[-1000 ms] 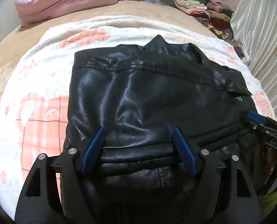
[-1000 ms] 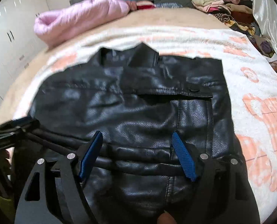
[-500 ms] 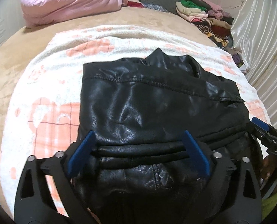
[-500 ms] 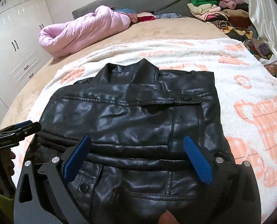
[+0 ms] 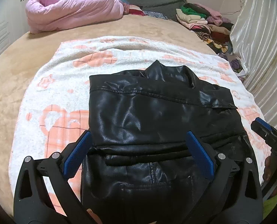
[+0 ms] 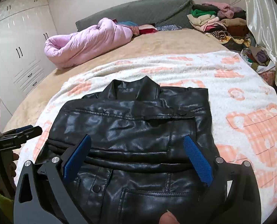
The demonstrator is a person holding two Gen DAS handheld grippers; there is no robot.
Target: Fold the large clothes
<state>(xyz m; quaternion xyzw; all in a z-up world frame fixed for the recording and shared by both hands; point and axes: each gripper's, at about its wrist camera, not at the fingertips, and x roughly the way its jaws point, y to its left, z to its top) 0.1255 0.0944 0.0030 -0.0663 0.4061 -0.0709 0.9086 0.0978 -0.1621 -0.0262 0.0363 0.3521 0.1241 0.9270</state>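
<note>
Your black leather jacket (image 5: 157, 127) lies folded on the peach-patterned towel (image 5: 63, 97) on the bed, its collar at twelve o'clock and its near hem at six, right under both pairs of tongs. Its long axis runs from you toward the collar. Your left tongs (image 5: 138, 158) hang spread over the left half, your right tongs (image 6: 136, 160) spread over the right half, neither pinching anything. Each sits about equally near the hem band, so the next fold looks like a two-handed lift toward twelve o'clock.

Black jacket (image 5: 157, 123), white-and-peach checked blanket (image 5: 63, 100), pink duvet (image 5: 73, 9), tan bedspread (image 5: 17, 59)
</note>
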